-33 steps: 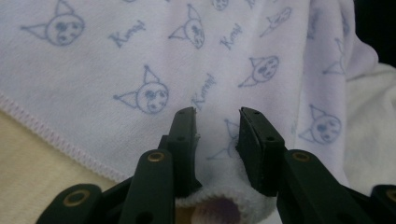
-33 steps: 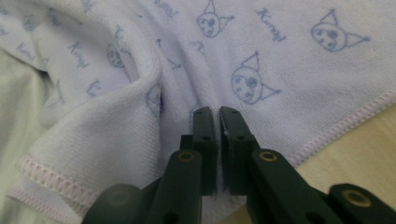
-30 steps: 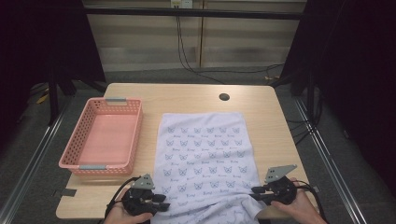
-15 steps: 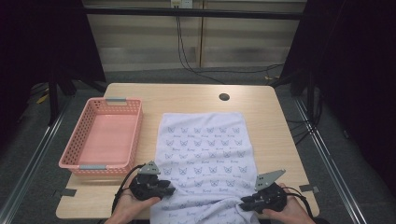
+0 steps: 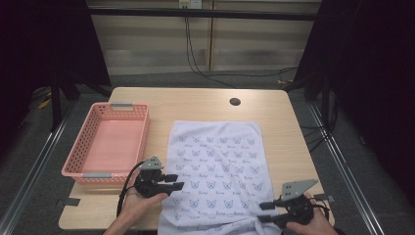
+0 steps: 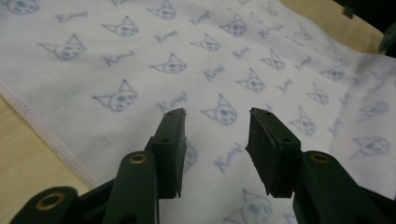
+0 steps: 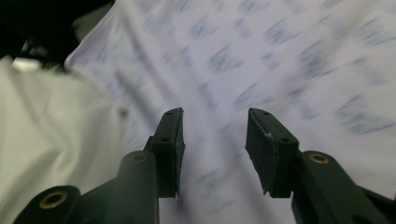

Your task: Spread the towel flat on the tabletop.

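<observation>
Altogether one cat-print towel (image 5: 215, 171), one pink basket (image 5: 110, 147), two grippers, left (image 5: 173, 182) and right (image 5: 264, 212), fingers spread, empty.

One white cloth (image 5: 215, 171) printed with many small blue cat faces lies on one wooden surface (image 5: 195, 105). One pink basket (image 5: 108, 146) stands beside it, with two grey handles. Two black grippers, a left gripper (image 5: 177, 181) and a right gripper (image 5: 264, 212), each with two jaws. One dark round hole (image 5: 235, 102) in the surface
</observation>
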Motion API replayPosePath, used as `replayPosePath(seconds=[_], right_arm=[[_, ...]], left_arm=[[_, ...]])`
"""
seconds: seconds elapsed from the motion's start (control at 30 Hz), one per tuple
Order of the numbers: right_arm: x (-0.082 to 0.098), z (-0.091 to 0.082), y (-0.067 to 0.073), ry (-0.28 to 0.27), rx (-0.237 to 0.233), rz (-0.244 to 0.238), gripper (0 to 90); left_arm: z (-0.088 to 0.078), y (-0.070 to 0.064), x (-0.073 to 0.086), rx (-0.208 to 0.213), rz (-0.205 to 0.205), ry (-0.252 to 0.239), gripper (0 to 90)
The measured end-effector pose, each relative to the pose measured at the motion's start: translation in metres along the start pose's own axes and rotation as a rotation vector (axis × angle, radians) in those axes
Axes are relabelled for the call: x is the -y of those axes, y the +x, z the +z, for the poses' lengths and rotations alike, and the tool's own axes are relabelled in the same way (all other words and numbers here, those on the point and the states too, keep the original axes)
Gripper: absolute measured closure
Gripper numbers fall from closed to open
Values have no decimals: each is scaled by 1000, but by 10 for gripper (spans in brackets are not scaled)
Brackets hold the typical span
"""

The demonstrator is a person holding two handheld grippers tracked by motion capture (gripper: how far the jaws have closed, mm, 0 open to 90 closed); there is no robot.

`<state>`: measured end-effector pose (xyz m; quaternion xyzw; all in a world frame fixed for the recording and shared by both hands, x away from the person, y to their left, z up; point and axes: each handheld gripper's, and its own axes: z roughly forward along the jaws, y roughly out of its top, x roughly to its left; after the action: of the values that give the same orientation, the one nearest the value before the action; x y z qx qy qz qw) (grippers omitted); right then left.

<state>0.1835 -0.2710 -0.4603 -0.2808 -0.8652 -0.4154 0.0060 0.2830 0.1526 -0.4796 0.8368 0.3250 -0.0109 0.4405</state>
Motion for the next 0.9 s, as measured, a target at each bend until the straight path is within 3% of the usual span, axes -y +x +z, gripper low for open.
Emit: replayPosePath(seconds=[0.1, 0.13, 0.17, 0.27, 0.3, 0.4, 0.47, 0.53, 0.63, 0.8, 0.9], right_arm=[[-13, 0, -24, -62, 95, 34, 531], [-16, 2, -30, -62, 105, 33, 530], [-21, 8, -39, -54, 158, 29, 511], [-33, 25, -66, -29, 192, 47, 502], [-37, 32, -75, -16, 211, 58, 503], [-44, 49, -92, 1, 250, 58, 587], [-43, 59, -99, 13, 282, 54, 652], [-39, 64, -101, 36, 297, 44, 703], [-35, 60, -97, 48, 312, 43, 791], [-21, 48, -89, 39, 276, 84, 842], [-13, 41, -78, 55, 250, 87, 844]], left_arm=[[10, 9, -8, -23, -9, 2, 587], [13, 13, -12, -19, -14, -5, 592], [16, 17, -15, -23, -15, -5, 601], [22, 24, -21, -43, -12, 1, 621], [28, 30, -24, -54, -33, 3, 621], [38, 37, -26, -108, -6, 22, 623], [39, 38, -23, -112, -12, 44, 623], [40, 38, -22, -107, -5, 57, 618], [37, 37, -15, -93, 2, 30, 616], [32, 27, -6, -78, 40, 34, 619], [27, 11, 3, -55, 71, 60, 618]])
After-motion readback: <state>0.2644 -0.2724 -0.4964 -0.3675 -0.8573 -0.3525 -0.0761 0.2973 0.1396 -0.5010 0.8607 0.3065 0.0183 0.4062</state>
